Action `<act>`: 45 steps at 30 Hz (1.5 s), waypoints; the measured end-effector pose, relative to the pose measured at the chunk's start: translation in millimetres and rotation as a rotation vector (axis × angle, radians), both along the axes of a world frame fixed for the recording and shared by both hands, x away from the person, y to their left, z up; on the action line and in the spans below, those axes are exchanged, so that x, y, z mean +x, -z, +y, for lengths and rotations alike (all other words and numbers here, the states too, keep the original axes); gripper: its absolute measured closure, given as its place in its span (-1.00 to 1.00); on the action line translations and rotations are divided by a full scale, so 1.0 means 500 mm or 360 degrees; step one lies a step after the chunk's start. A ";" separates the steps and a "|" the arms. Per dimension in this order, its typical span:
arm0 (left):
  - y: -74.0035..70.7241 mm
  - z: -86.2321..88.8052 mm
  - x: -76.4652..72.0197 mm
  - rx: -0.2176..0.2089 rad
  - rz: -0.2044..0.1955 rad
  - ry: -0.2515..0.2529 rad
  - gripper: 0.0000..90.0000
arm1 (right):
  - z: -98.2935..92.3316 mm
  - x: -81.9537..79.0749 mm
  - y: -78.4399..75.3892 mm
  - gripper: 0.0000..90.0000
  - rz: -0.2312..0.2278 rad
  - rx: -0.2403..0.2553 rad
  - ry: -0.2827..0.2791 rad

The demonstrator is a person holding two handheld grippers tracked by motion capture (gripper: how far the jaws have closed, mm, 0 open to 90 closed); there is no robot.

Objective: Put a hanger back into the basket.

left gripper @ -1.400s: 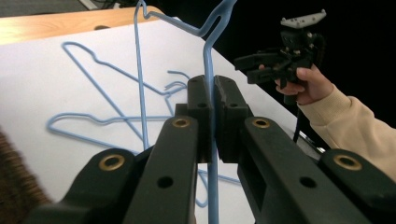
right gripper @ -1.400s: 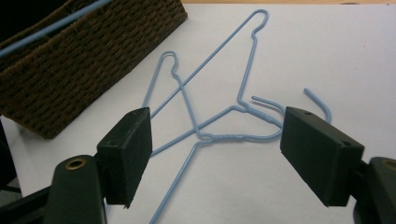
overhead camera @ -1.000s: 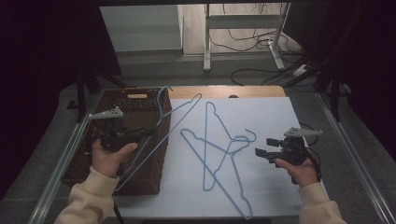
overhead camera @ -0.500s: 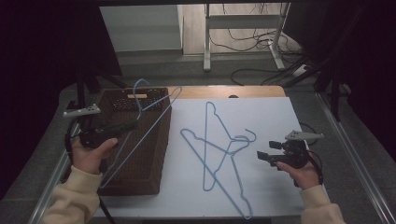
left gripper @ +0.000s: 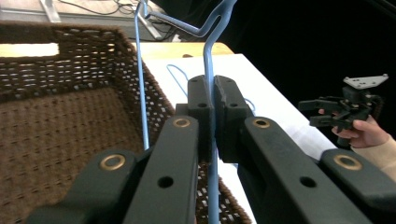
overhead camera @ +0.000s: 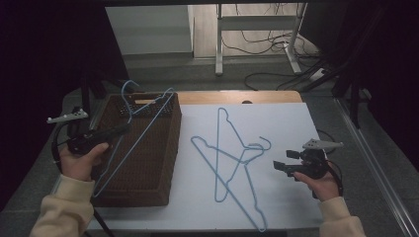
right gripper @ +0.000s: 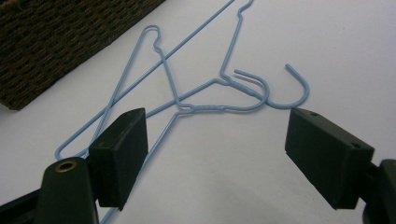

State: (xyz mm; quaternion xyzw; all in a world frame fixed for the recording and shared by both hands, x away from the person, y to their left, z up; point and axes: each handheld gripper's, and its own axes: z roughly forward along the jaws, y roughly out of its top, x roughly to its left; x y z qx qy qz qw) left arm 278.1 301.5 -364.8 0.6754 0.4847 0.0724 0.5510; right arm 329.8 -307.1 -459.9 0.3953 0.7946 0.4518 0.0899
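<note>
White sheeting covers the bench, with dark floor and cables beyond. Over the brown woven wicker basket at its left hangs the thin light-blue wire hanger, its hook past the far rim and its long bar slanting over the near edge. The left tongs are clamped shut on one wire of it. So narrow a grip could let the hanger swivel or slip, and the hook or a corner may catch on the weave or rim, leaving it perched across the basket rather than inside. Two more blue wire hangers lie crossed on the sheet, hooks close together; lifting one might drag the other. The right tongs wait spread wide just beside them, gripping nothing.
</note>
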 end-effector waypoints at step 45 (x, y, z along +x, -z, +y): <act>0.130 0.102 0.100 0.0182 0.0228 0.0112 0.93 | 0.005 0.004 0.010 -0.53 0.0034 -0.0047 -0.0011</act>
